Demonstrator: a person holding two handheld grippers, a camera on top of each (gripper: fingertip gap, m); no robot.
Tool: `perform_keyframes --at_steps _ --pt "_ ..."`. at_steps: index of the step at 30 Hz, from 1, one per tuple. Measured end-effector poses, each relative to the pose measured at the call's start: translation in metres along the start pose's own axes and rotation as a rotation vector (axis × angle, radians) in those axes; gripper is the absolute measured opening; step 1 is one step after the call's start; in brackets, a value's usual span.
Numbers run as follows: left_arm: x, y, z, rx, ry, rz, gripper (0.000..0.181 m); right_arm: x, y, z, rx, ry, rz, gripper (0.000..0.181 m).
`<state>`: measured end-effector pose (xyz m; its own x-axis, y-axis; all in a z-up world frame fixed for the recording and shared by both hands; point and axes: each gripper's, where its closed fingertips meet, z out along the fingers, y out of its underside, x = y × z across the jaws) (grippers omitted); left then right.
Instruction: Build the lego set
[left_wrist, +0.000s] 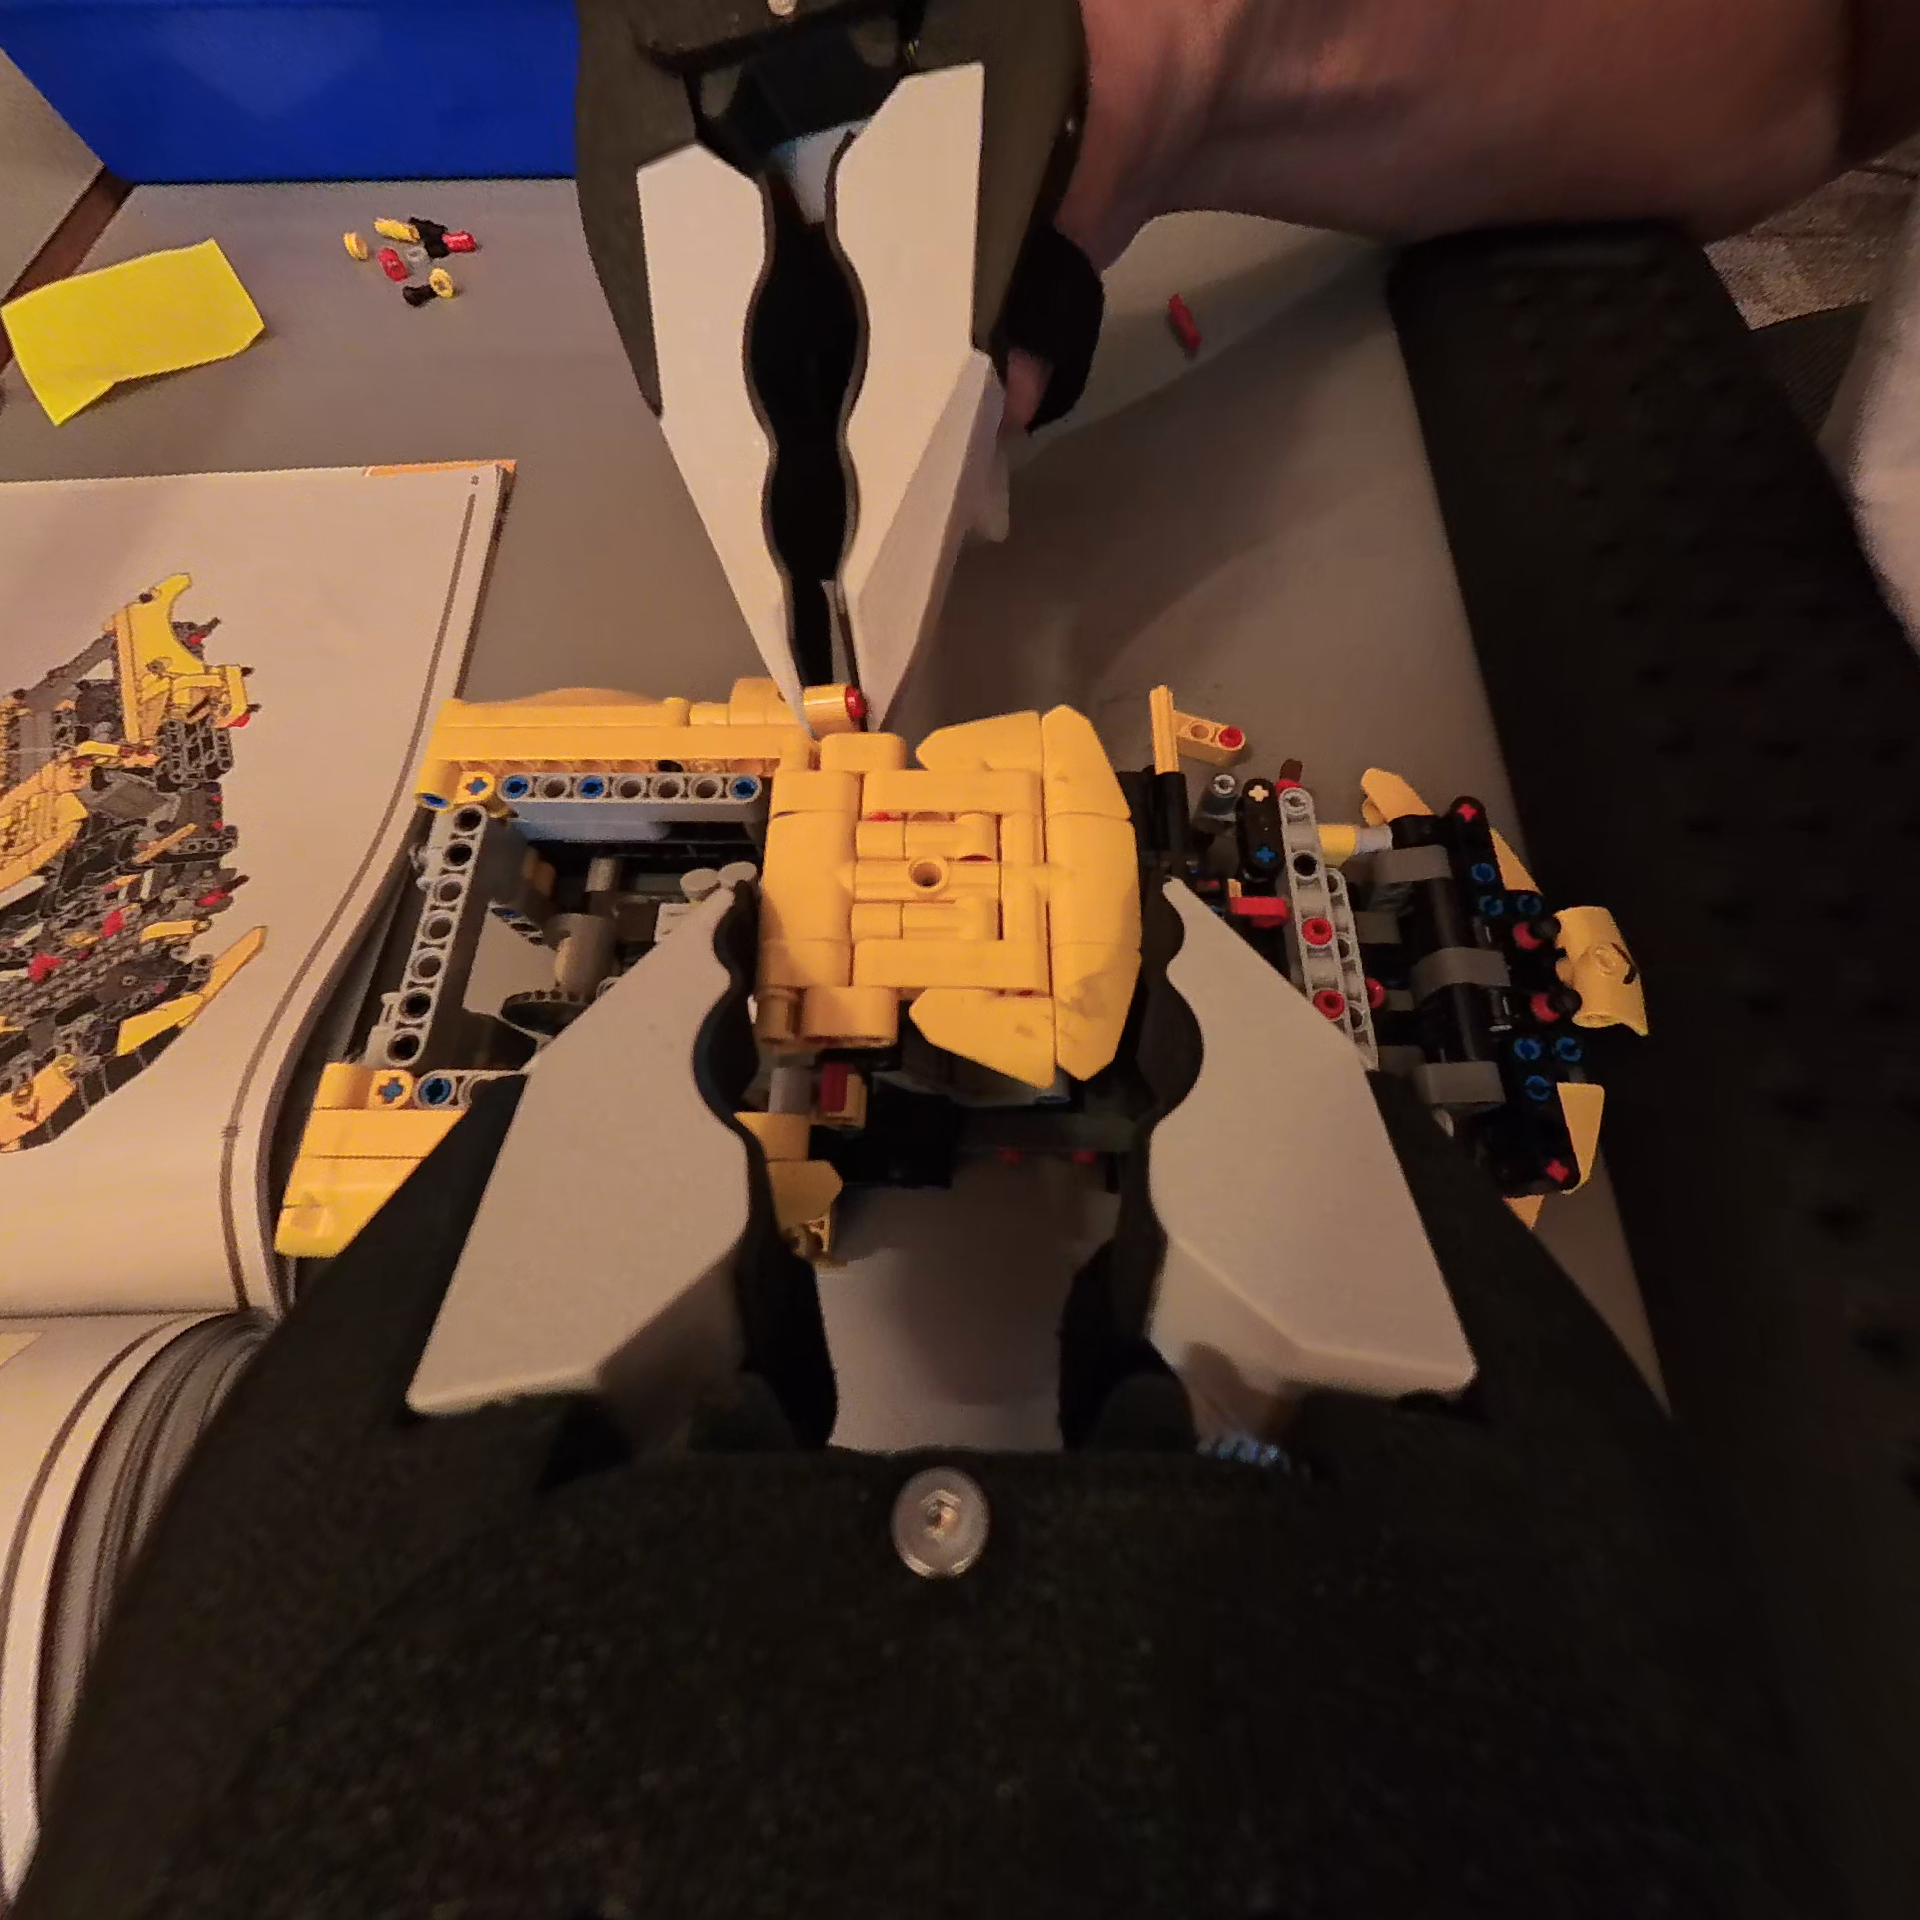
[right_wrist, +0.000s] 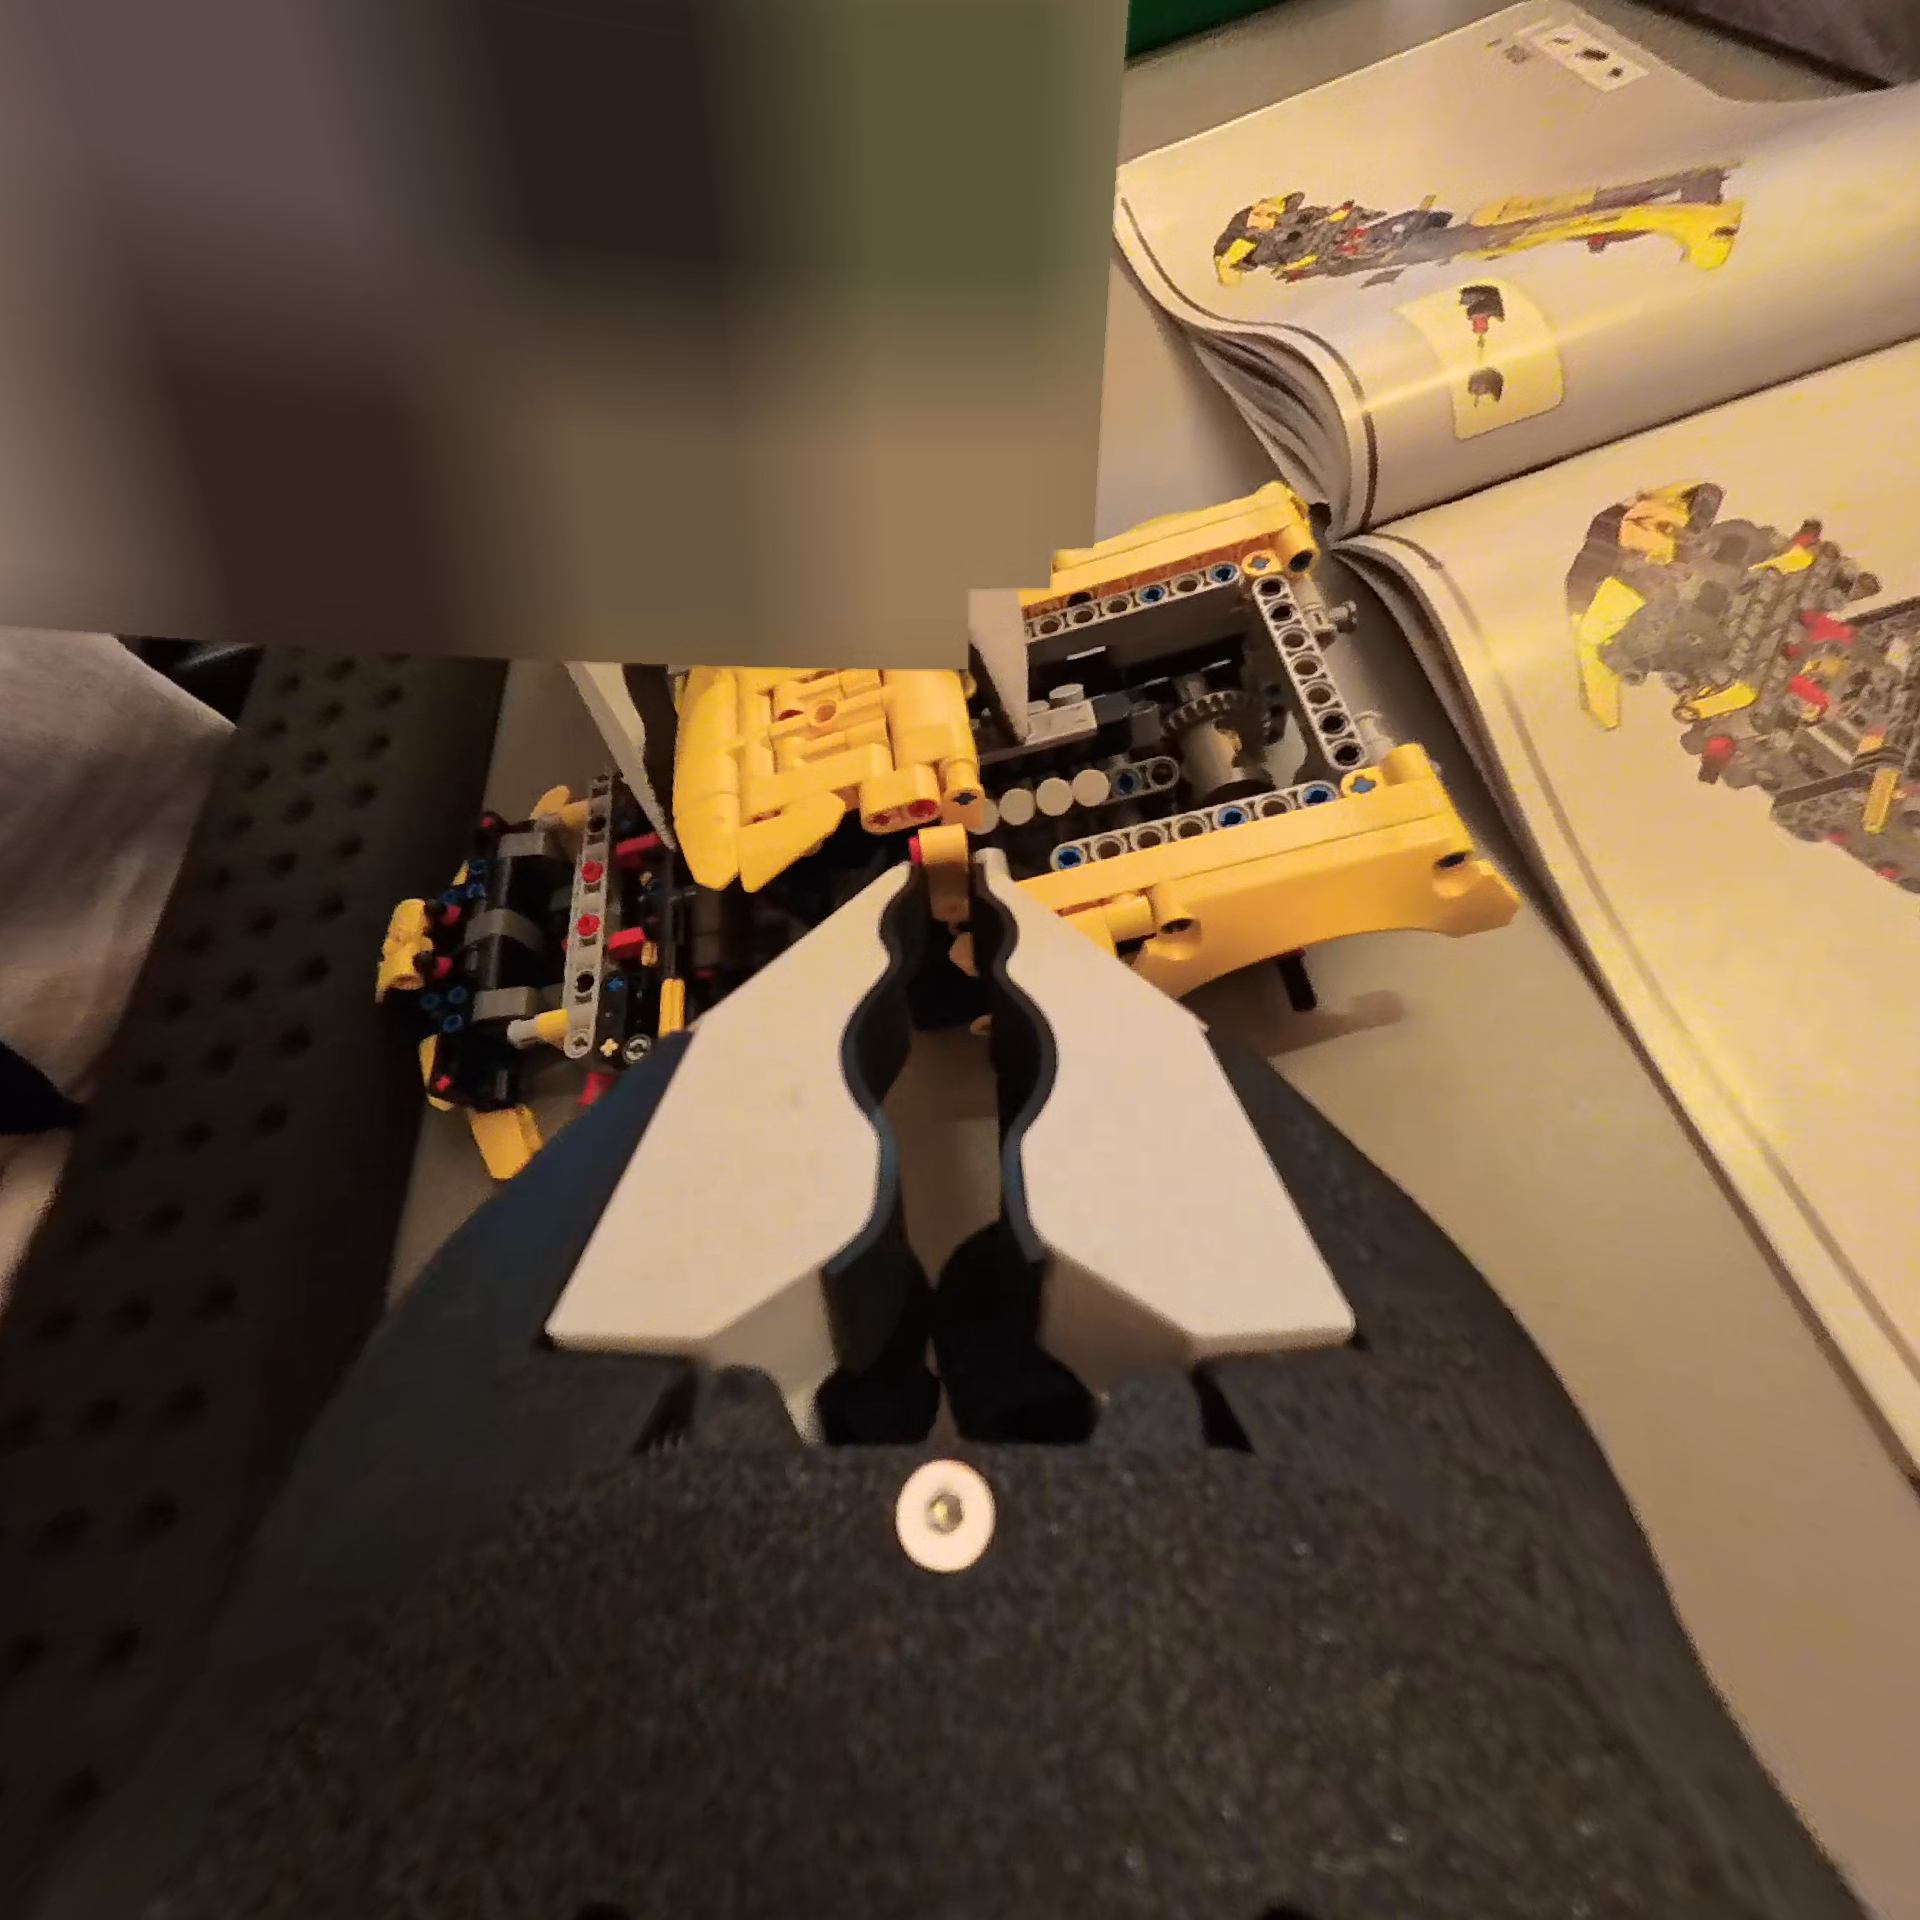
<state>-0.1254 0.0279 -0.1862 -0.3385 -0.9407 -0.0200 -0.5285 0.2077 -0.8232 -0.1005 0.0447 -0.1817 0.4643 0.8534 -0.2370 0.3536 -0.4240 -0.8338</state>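
Now | left gripper (left_wrist: 945, 925) wide around model (left_wrist: 935, 894) (yellow) | right gripper (right_wrist: 948, 868) pinching connector (right_wrist: 945, 857)

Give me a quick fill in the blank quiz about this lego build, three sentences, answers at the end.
1. The right gripper pinches a small yellow connector piece with a ____ pin in its end.
2. The left gripper straddles the half-built yellow, grey and black lego vehicle, its jaws ____.
3. The open paper instruction booklet lies on the grey ____.

Missing words: red; open; table
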Motion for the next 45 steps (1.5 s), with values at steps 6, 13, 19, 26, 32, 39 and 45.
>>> perform_keyframes --at_steps 6,13,19,26,32,39,45 --pt "0.0 0.0 0.0 0.0 0.0 -0.002 0.074 0.001 0.0 0.001 0.038 -0.091 0.241 0.007" --pt "0.0 0.0 0.0 -0.001 -0.004 0.002 0.074 0.001 0.0 0.002 0.001 -0.033 0.125 0.006" --pt "0.0 0.0 0.001 -0.003 -0.007 0.003 0.074 0.001 -0.001 0.004 0.007 -0.006 0.059 0.007" --pt "0.0 0.0 0.0 0.001 0.0 0.003 0.074 0.004 0.001 -0.006 0.016 -0.005 -0.012 0.009" --pt "0.0 0.0 0.0 -0.001 0.0 0.004 0.074 0.001 0.001 0.002 0.014 0.013 -0.067 0.007" --pt "0.0 0.001 0.001 -0.006 -0.007 0.017 0.074 0.001 0.001 0.004 0.025 -0.056 0.127 0.006" --pt "0.0 0.001 0.002 -0.023 -0.005 0.019 0.074 0.001 0.0 0.005 0.017 -0.058 0.208 0.006"
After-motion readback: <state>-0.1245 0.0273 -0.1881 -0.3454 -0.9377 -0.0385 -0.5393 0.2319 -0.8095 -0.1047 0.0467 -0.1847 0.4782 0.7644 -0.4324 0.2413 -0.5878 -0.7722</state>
